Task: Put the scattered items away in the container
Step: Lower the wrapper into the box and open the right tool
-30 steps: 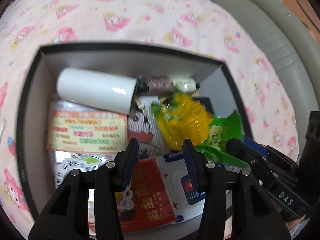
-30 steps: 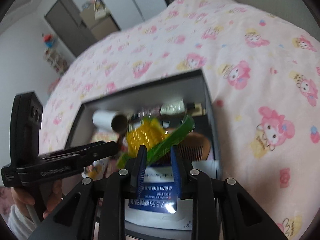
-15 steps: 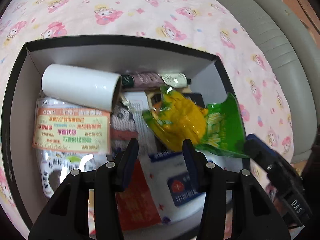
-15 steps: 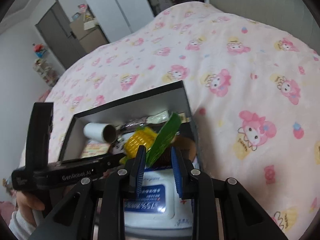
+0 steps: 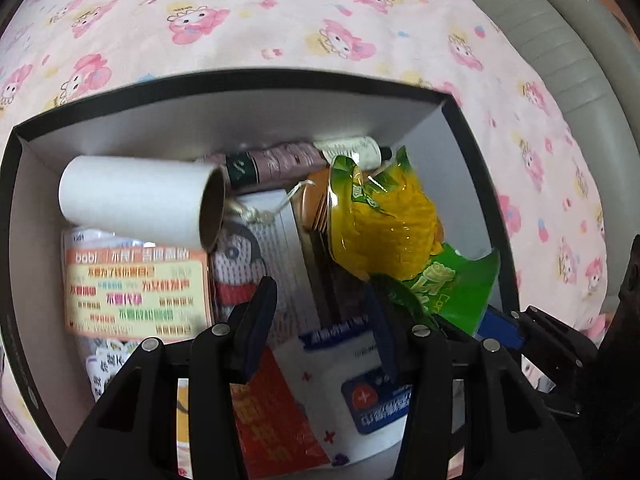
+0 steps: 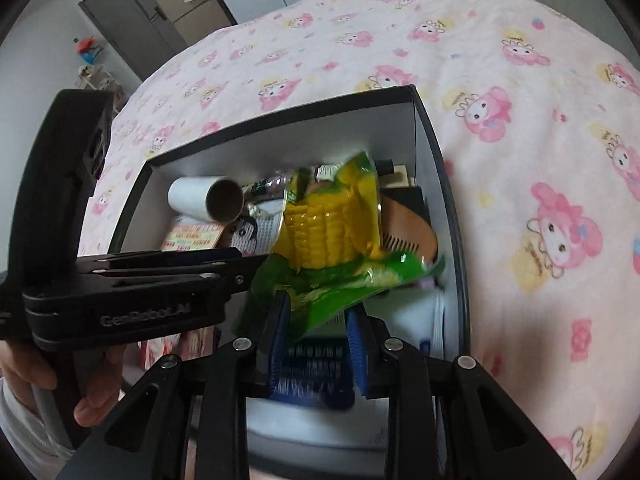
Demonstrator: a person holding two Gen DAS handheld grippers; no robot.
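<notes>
A black box with white inner walls (image 5: 248, 120) (image 6: 280, 136) sits on the pink bedspread. It holds a white paper roll (image 5: 136, 200) (image 6: 200, 199), a wooden comb (image 6: 408, 232), wet-wipe packs (image 5: 360, 384), a red packet (image 5: 272, 420) and other items. A yellow-green corn packet (image 5: 384, 220) (image 6: 332, 240) lies on top at the right. My right gripper (image 6: 318, 336) is open, with the packet's green edge between its fingers. My left gripper (image 5: 320, 320) is open and empty above the box's middle.
The pink cartoon-print bedspread (image 6: 520, 120) surrounds the box. A grey padded bed edge (image 5: 560, 40) runs at the far right. Grey wardrobes (image 6: 132, 12) stand in the background. My left gripper's body (image 6: 120, 280) crosses the box's left side in the right wrist view.
The right gripper's fingers have spread apart and loosened on the corn packet, which has dropped flatter onto the items. Both grippers have moved closer over the box.
</notes>
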